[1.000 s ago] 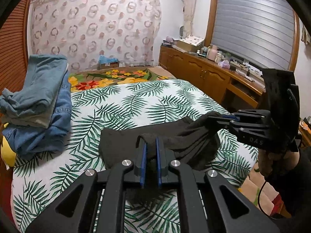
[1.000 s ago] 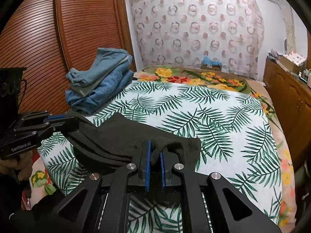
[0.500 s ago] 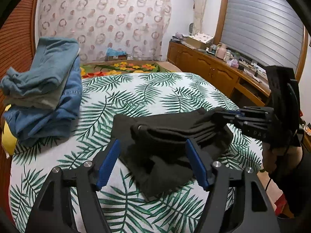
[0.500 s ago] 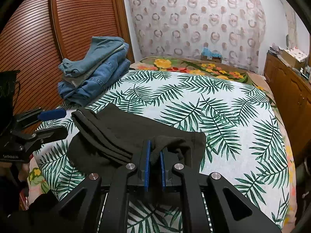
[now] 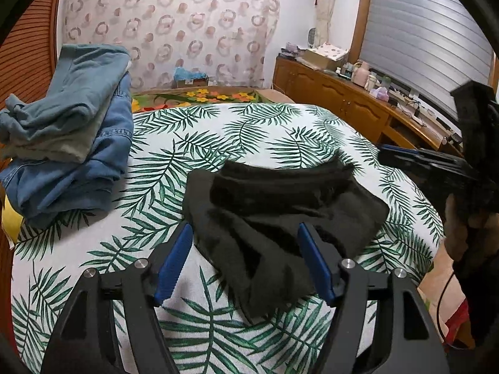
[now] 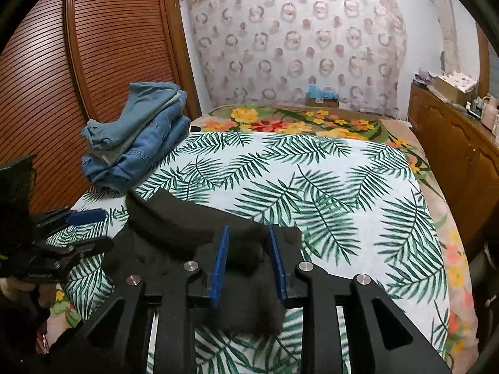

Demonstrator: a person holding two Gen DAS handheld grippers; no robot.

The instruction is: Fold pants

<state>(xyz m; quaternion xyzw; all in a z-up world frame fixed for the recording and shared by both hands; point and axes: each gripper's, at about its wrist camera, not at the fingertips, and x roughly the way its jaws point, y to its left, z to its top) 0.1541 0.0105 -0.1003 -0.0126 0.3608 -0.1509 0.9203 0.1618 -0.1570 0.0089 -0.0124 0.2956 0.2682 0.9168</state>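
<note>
Both grippers have let go of the pants since a second ago, the left first and the right just now, and the dark cloth has dropped in a rumpled fold. Largest in view, the bed (image 5: 280, 131) carries a white cover printed with green palm leaves, with a flowered sheet beyond it. On the bed's near part lie the pants (image 5: 280, 212), black, bunched in thick folds with one corner trailing toward the near edge. A stack of jeans (image 5: 68, 143) sits well apart from them toward the wooden wardrobe (image 6: 78, 71). The left gripper (image 5: 246, 261) hangs with its blue pads spread wide to either side of the pants' near corner, holding nothing. The right gripper (image 6: 248, 261) has its pads parted too, less widely, with a hump of cloth lying loose between them.
</note>
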